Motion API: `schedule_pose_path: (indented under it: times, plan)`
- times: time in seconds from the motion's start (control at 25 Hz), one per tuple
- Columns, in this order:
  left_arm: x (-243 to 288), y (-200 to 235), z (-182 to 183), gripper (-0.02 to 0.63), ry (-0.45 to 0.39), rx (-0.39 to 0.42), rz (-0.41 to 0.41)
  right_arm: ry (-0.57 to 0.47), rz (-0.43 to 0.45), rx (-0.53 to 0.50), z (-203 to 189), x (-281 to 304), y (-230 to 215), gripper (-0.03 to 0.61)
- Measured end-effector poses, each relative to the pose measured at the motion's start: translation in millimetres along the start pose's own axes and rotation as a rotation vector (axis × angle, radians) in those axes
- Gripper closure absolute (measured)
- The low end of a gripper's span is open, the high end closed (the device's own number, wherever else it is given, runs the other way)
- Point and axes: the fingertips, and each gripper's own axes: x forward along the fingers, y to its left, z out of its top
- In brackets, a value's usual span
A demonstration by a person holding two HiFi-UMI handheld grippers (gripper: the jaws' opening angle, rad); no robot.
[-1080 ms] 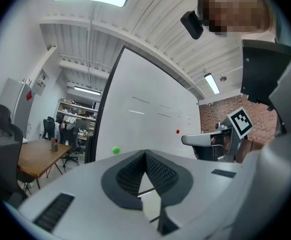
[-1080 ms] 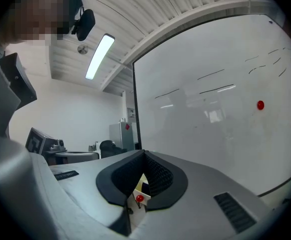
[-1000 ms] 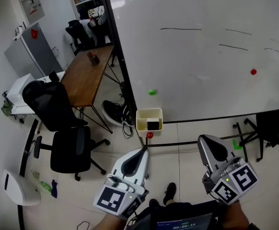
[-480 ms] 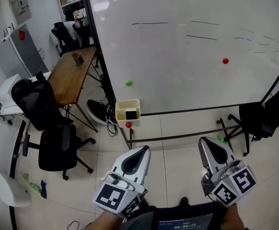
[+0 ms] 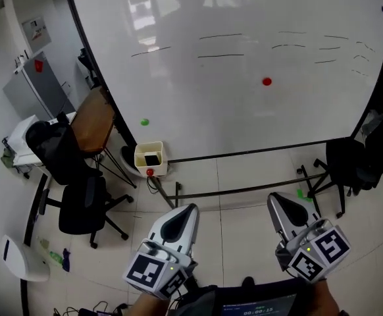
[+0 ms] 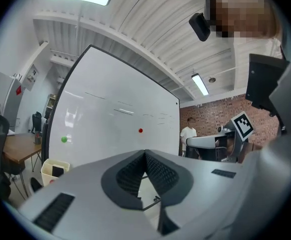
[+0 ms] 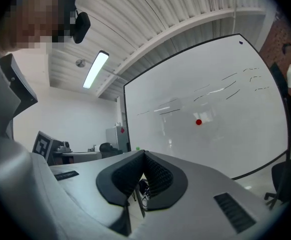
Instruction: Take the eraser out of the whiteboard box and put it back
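A cream whiteboard box hangs at the lower left corner of the big whiteboard, with the black eraser lying inside it. The left gripper view shows the box at far left with the eraser in it. My left gripper and right gripper are held low over the floor, well short of the board and to the right of the box. Each is shut, with nothing between its jaws. From their own cameras, the left gripper and right gripper both have their pads meeting at the tip.
On the board are a green magnet and a red magnet; another red magnet sits on the box front. The board's stand bar crosses the floor. A wooden desk and black chairs stand left, another chair right.
The view has shifted right along the whiteboard, so the box has slid left in the picture. Both grippers have travelled with me and stay shut and empty.
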Motion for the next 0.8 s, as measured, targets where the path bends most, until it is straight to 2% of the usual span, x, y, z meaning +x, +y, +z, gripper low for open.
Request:
schedule_pose_path:
  times: [0.24,0.52,0.8]
  plan:
    - [-8,-34,2,0.606,-0.004,0.024,0.006,-0.011,-0.008,-0.017,4,-42,-8,0.553]
    - [-31,-24,14,0.606,-0.01,0.056,-0.015,-0.023,-0.06,0.015,2,-47,14,0.554]
    - [-38,-17,14,0.606,-0.02,0.044,-0.037,-0.019,-0.075,0.004,2,-40,28,0.554]
